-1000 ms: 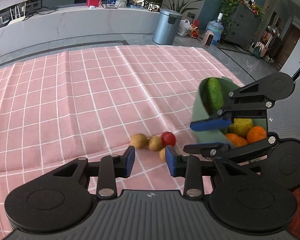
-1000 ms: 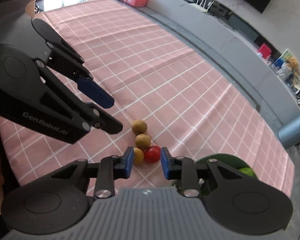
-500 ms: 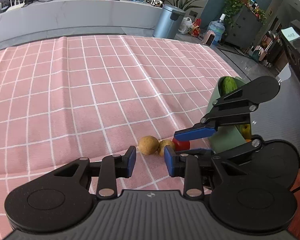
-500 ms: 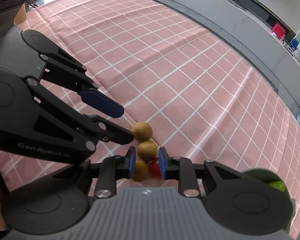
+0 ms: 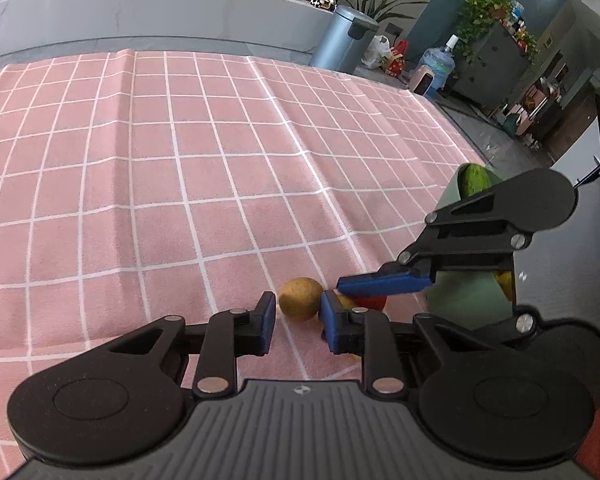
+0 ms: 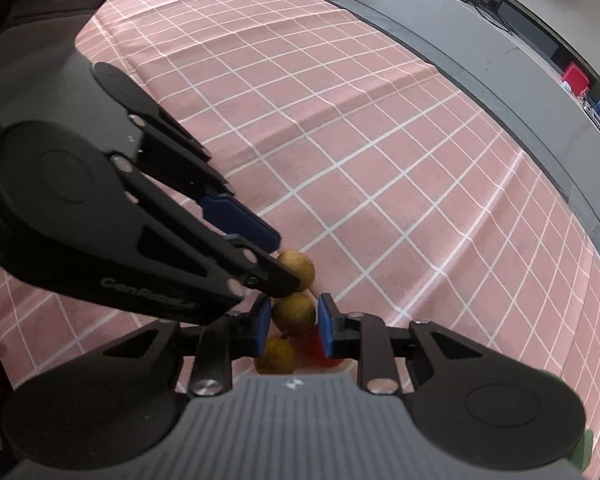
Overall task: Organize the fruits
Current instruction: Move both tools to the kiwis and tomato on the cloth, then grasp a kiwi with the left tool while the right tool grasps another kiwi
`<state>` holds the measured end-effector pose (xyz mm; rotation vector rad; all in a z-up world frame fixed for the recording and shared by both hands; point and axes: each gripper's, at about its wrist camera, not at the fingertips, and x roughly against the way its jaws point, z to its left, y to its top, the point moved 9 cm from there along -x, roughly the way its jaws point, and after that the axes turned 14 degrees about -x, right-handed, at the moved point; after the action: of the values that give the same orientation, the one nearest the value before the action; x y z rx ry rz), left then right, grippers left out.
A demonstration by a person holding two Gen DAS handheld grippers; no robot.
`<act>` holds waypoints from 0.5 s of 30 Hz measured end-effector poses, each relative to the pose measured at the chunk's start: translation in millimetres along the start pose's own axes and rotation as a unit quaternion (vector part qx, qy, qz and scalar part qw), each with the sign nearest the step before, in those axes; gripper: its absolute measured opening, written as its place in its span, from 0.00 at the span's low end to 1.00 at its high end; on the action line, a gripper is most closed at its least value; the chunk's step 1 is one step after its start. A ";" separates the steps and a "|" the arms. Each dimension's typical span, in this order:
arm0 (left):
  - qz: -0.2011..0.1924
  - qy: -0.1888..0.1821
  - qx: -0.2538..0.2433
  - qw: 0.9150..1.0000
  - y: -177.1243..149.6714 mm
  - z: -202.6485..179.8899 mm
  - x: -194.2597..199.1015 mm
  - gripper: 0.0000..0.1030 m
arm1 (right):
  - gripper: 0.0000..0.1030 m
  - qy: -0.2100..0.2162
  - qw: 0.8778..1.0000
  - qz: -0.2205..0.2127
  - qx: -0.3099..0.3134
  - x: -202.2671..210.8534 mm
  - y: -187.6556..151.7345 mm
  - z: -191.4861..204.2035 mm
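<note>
Here we go. The small round brown fruit at the far end of the row (image 5: 300, 298) sits on the pink checked tablecloth (image 5: 180, 160), right between the blue pads of my left tongs (image 5: 298, 316). Those jaws are closing and the pads meet its two sides. From the right camera I see the same thing, one finger lying over the top of that fruit.

Next in the row, touching it, is the second round brown fruit (image 6: 294, 314). My right tongs (image 6: 293, 318) are pressed in on it, a blue pad against each flank, so that one is pinched.

Just behind, close under the right tongs, lie a third brown fruit (image 6: 278, 356) and a small red tomato (image 6: 320, 354), side by side on the cloth. The whole cluster is near the cloth's edge closest to me.

Moving out to the right in the left camera, a pale green bowl (image 5: 460, 300) stands just beside the row, mostly hidden by the right tongs' arms. A dark green cucumber (image 5: 474, 180) pokes up over its far rim, and a bit of yellow fruit (image 5: 506, 282) shows inside.

Beyond the table there is a long grey counter (image 5: 140, 8), a round grey bin (image 5: 342, 36), a blue water bottle (image 5: 440, 66) and leafy potted plants (image 5: 484, 4).
</note>
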<state>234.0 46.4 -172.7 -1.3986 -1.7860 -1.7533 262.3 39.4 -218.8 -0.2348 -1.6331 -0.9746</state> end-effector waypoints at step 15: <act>-0.023 0.014 0.025 0.999 3.4 5.4 17.3 0.24 | 0.19 -0.007 0.999 -0.025 -0.019 13.4 1.3 -2.1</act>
<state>230.2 57.9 -158.8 -1.3166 -1.8480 -1.7291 260.4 34.2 -206.3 -0.2284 -1.6406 -1.0446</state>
